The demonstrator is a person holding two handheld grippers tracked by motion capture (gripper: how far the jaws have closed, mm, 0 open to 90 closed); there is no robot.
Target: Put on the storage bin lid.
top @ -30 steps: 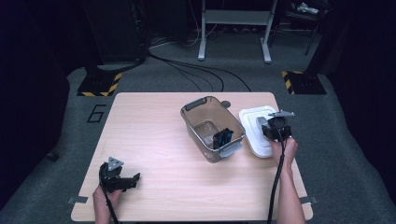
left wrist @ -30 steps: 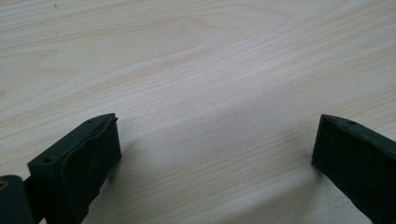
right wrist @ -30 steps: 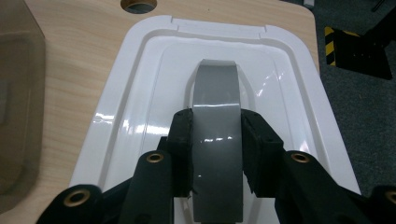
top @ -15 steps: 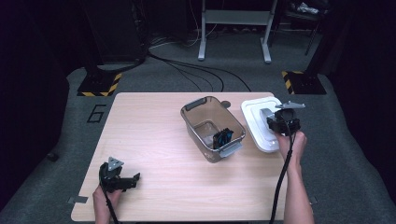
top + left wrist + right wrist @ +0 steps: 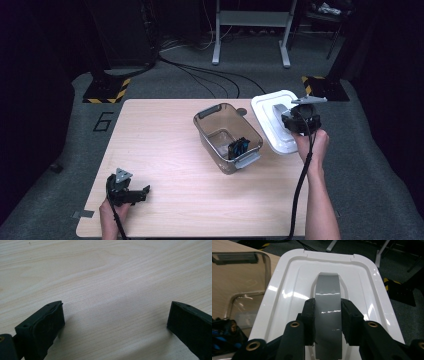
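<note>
one lid, one clear bin, two claws

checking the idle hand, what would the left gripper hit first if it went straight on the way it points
Probably just the bare wooden table. The left gripper has its jaws open and angled down at the wood, with nothing between or ahead of them. In the high view the clear bin sits well off to its right, though depth is hard to judge.

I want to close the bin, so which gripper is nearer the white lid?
Right. The right gripper is clamped on the grey handle of the white lid; the left gripper sits open at the table's near left corner.
</note>
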